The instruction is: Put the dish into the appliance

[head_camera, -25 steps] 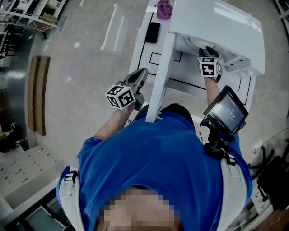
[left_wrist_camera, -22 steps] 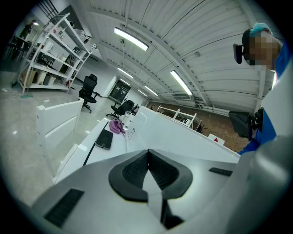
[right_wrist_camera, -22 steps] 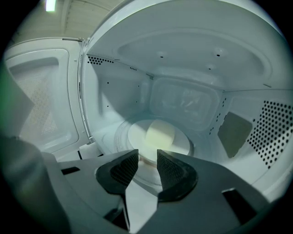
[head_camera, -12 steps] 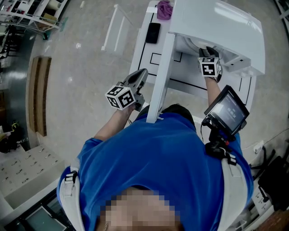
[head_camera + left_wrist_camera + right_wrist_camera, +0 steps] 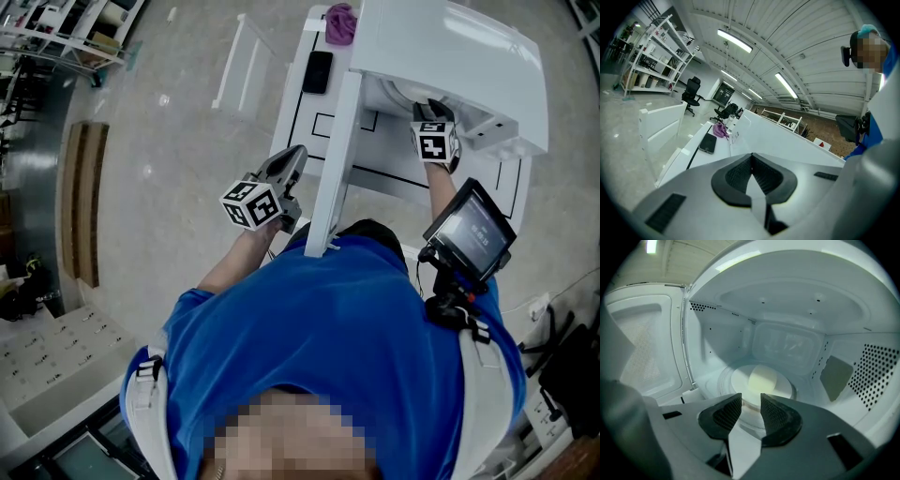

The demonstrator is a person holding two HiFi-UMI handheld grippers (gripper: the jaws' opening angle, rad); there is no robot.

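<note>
The white microwave (image 5: 450, 47) stands on the table with its door (image 5: 336, 159) swung open toward me. A pale round dish (image 5: 761, 378) lies flat on the glass turntable (image 5: 724, 380) inside the cavity. My right gripper (image 5: 433, 105) sits at the mouth of the cavity. Seen from its own camera, the right gripper (image 5: 751, 399) has its jaws a little apart, just short of the dish's near rim, and nothing is gripped. My left gripper (image 5: 292, 155) hangs left of the door, off the table edge. In the left gripper view, the left gripper (image 5: 751, 157) is shut and empty.
A black phone (image 5: 317, 68) and a purple cloth (image 5: 341, 19) lie at the far left of the white table (image 5: 300, 112). A dark screen on a mount (image 5: 469, 230) sticks out by my right forearm. The open door stands between the two grippers.
</note>
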